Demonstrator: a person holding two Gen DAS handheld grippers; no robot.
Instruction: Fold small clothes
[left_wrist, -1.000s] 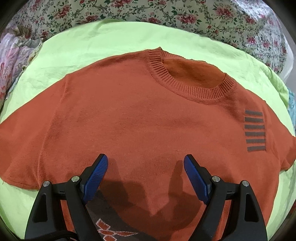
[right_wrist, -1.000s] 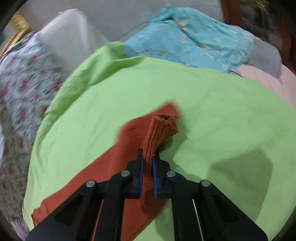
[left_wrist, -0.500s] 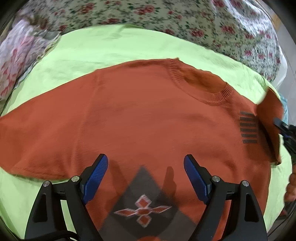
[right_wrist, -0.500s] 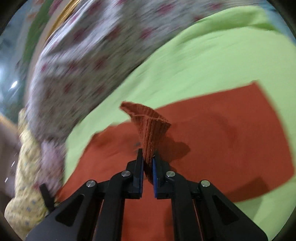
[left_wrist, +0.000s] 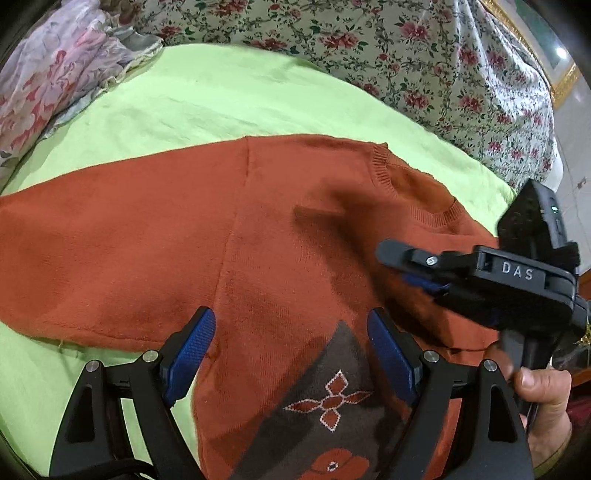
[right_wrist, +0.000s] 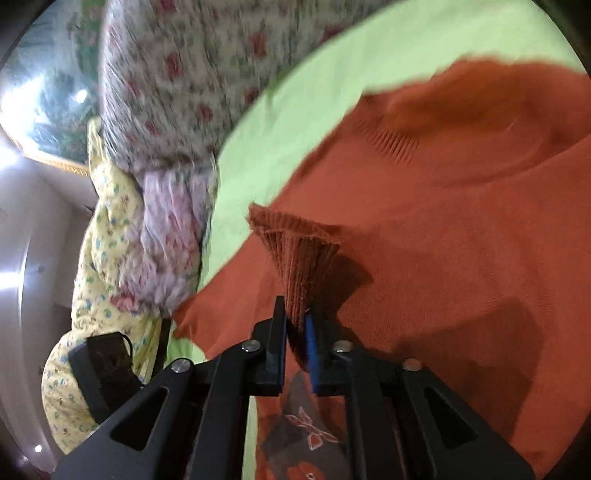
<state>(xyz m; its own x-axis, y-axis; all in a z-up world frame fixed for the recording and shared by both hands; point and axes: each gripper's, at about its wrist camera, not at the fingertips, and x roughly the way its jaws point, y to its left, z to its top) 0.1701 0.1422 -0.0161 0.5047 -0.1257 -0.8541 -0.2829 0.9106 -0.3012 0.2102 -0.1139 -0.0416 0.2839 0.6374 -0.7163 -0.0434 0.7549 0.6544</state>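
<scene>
Sweater (left_wrist: 288, 236), rust-orange knit, lies spread face up on a green sheet (left_wrist: 229, 103) over the bed, its collar (left_wrist: 413, 195) toward the flowered bedding (left_wrist: 424, 62) at the far side and one sleeve (left_wrist: 103, 251) stretched flat to the left in the left wrist view. The right claw (right_wrist: 295, 325) has the ribbed cuff (right_wrist: 295, 254) of the other sleeve bunched between its blue pads, and the jaws are just starting to part with the cuff between them; it hangs low over the chest of the sweater, which reads as that sleeve being folded inward across the body and about to be let go. The left claw (left_wrist: 288, 347) hovers wide open over the lower front near the brown patterned panel (left_wrist: 328, 402), gripping nothing (probably waiting its turn for the flat sleeve). A hand (left_wrist: 543, 402) holding the right tool shows at the right edge of the left view.

The hem is cut off at the bottom of both views, so I cannot tell how the lower part lies. The folded sleeve itself is mostly hidden behind the right tool, and the right wrist view is smeared by motion, leaving the pile of flowered and yellow cloth (right_wrist: 96, 295) at its left hard to make out.
</scene>
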